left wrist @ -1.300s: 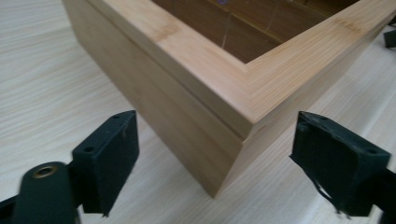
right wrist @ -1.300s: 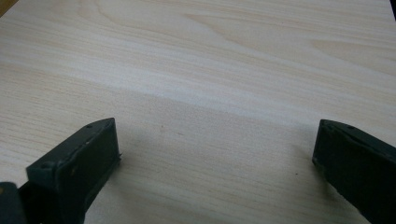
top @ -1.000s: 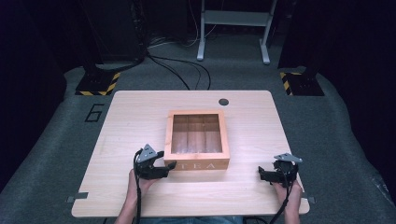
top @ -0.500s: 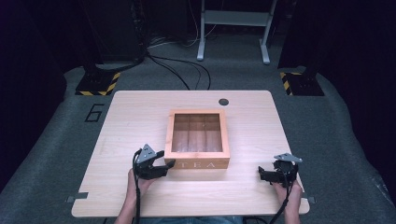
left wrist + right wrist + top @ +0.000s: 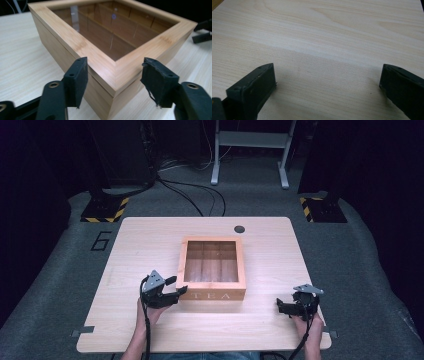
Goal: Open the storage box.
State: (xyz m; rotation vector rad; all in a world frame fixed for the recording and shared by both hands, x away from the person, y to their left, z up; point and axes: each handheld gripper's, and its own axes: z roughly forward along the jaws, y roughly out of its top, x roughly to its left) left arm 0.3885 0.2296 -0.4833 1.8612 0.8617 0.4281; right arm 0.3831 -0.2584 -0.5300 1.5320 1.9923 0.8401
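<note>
Left gripper (image 5: 172,292) sits at the near left corner of the wooden tea box (image 5: 212,270), its jaws having just been closing around that corner. In the left gripper view the left gripper (image 5: 120,83) straddles the corner where the lid meets the base: 1 pad lies against or just beside the left wall, while the other stands apart from the front wall, so the jaws are not yet clamped. The tea box (image 5: 110,47) stands in the middle of the table (image 5: 150,240), lid down, its clear pane showing the empty compartments inside, and the word TEA faces the person. Further right, the right gripper (image 5: 280,306) rests low over bare table near the front right edge, well apart from the box; in the right gripper view its 2 pads stand wide apart over the wood with nothing between them. The step in hand looks like taking hold of the box corner. Next, the jaws likely need to close fully on the lid edge before any lifting or steadying.
</note>
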